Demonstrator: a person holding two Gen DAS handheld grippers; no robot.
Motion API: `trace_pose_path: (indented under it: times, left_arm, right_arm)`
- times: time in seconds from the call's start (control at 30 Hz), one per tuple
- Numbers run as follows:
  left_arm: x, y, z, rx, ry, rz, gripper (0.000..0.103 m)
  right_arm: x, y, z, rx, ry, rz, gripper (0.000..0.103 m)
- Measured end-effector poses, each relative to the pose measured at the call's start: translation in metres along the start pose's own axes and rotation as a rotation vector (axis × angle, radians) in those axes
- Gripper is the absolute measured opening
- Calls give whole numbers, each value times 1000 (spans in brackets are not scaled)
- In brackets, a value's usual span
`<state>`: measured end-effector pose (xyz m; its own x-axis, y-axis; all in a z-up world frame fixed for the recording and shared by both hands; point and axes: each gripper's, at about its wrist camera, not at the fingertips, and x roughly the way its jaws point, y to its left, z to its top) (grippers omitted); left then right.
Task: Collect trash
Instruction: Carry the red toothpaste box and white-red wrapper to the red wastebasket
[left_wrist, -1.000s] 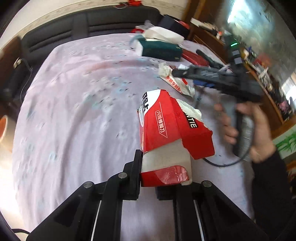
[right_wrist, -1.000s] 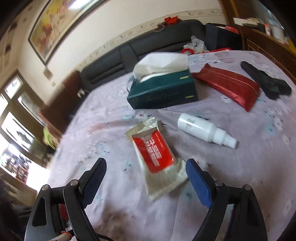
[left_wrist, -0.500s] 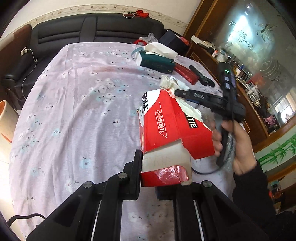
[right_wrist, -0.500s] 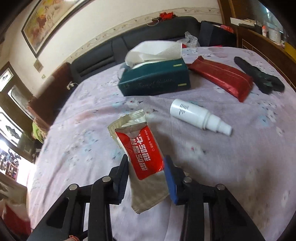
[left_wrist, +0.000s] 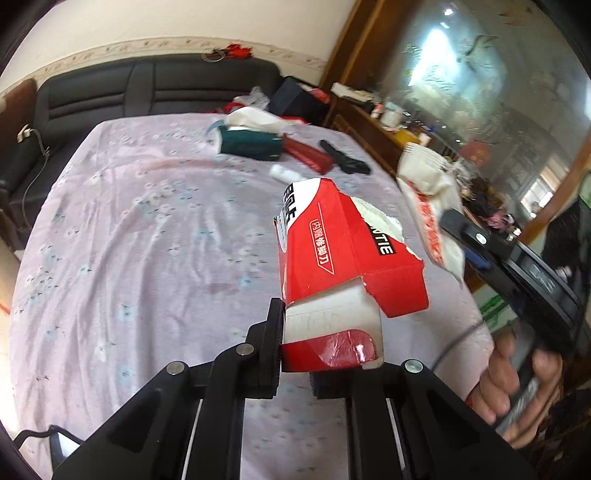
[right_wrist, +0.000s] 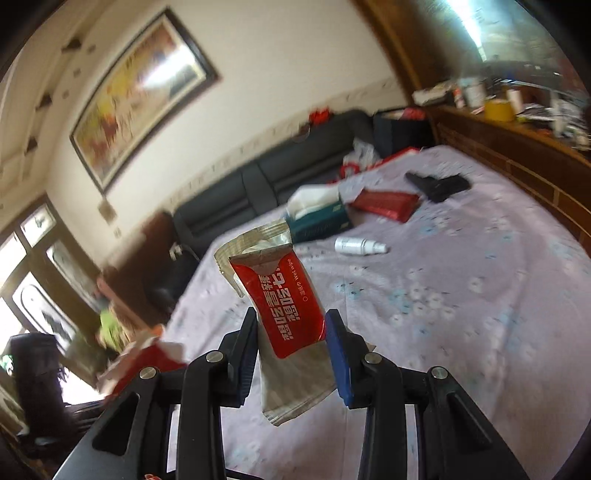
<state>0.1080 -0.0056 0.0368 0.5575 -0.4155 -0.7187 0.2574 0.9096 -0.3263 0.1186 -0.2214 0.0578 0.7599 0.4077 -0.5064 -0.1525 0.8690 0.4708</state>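
Left gripper (left_wrist: 295, 354) is clamping the bottom end of a torn red-and-white cardboard box (left_wrist: 343, 269), jaws fully together on it, holding it up over the lilac floral tablecloth (left_wrist: 147, 240). Right gripper (right_wrist: 291, 347) is pinching a red-and-silver foil wet-wipe packet (right_wrist: 280, 306) between its blue pads, packet lifted clear of the cloth and standing tilted; from the left view it is hanging off to the right of the box, with a hand (left_wrist: 517, 384) gripping the handle. Still sitting on the cloth at the far end: a dark green tissue box (right_wrist: 317, 218), a red pouch (right_wrist: 384, 203), a black tool (right_wrist: 439, 184) and a white spray bottle (right_wrist: 360, 245) lying on its side, near the tissue box.
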Motion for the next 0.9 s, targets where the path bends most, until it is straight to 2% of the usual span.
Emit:
trace_pose_path:
  times: [0.27, 0.5, 0.6, 0.67, 0.9]
  left_arm:
    - [-33, -65, -28, 91, -33, -91, 11]
    - [-55, -117, -55, 172, -45, -155, 11]
    - [-62, -138, -64, 213, -46, -171, 11]
    - [-66, -152, -69, 237, -46, -185, 11]
    - [-69, -193, -86, 305, -31, -240, 11]
  right_arm:
    - [-118, 8, -33, 33, -157, -16, 38]
    - [-217, 5, -59, 17, -288, -98, 38]
    - [-250, 4, -73, 18, -341, -135, 38]
    - [-272, 2, -83, 25, -381, -190, 38]
    - [-332, -17, -112, 89, -472, -233, 38]
